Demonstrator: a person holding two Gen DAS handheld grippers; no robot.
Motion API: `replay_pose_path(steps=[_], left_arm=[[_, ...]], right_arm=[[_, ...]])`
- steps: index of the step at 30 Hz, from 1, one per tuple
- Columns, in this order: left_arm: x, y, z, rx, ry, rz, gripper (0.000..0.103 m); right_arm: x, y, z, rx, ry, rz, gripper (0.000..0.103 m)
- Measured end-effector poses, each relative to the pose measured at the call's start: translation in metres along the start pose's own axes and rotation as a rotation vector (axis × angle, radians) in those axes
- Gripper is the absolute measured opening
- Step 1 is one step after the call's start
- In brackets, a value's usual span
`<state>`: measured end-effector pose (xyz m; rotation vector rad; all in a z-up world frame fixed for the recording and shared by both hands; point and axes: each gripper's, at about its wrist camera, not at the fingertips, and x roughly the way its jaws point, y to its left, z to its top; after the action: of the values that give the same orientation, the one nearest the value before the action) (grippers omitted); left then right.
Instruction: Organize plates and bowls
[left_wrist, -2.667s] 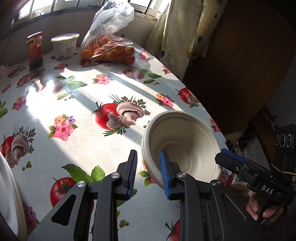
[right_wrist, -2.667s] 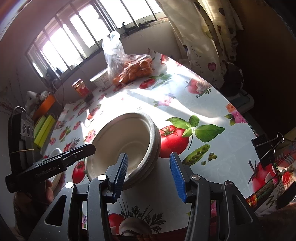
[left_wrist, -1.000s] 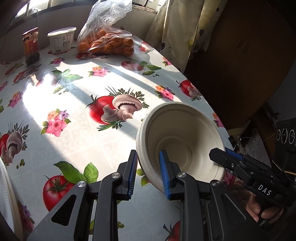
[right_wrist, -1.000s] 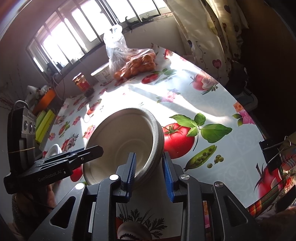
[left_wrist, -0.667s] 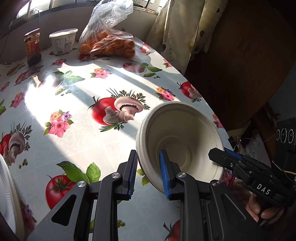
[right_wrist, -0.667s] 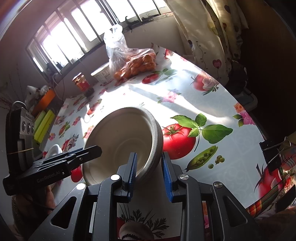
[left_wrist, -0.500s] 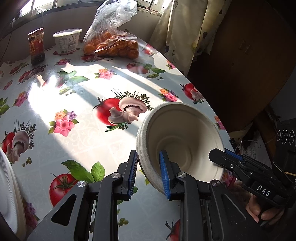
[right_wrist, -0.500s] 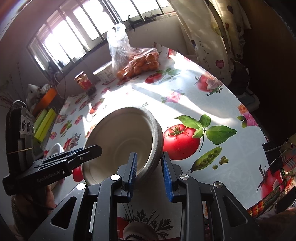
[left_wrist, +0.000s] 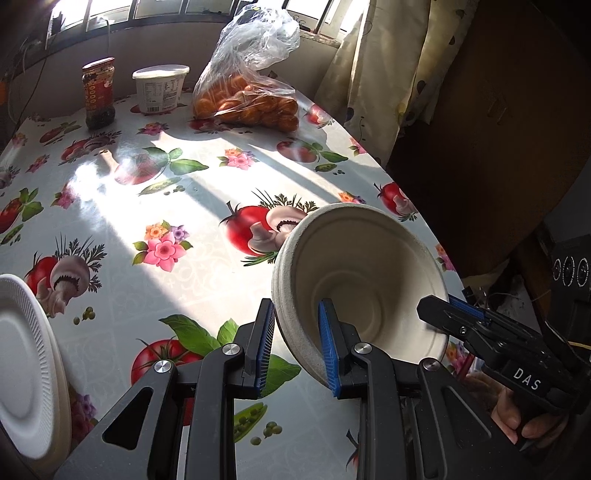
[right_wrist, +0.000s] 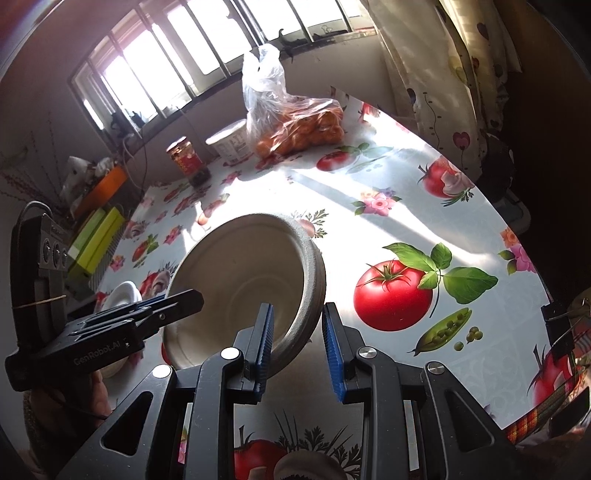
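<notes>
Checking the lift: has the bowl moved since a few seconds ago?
Yes. The bowl has risen and now overlaps the tomato-and-mushroom print it earlier sat beside.

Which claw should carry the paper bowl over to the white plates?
Left, probably. The left claw clamps the paper bowl on the rim nearest the white plates; the right claw grips the opposite rim, farther from them.

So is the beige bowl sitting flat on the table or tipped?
Tipped. The bowl tilts toward the camera, its rim pinched between both tongs, left and right.
</notes>
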<state>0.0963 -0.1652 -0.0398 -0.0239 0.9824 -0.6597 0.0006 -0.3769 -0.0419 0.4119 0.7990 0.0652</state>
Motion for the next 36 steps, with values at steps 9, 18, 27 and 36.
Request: replay_pose_path(steps=[9, 18, 27, 36], left_arm=[[-0.015, 0.015, -0.003, -0.029, -0.029, 0.026, 0.025], [-0.027, 0.031, -0.008, -0.062, -0.047, 0.049, 0.025], [-0.039, 0.047, -0.013, -0.094, -0.064, 0.076, 0.025], [-0.052, 0.065, -0.018, -0.125, -0.080, 0.111, 0.025]], right_arm=[[0.009, 0.021, 0.007, -0.037, 0.012, 0.021, 0.026], [0.017, 0.040, 0.010, -0.072, 0.028, 0.043, 0.026], [0.028, 0.059, 0.011, -0.104, 0.051, 0.068, 0.026], [0.039, 0.080, 0.012, -0.145, 0.069, 0.098, 0.026]])
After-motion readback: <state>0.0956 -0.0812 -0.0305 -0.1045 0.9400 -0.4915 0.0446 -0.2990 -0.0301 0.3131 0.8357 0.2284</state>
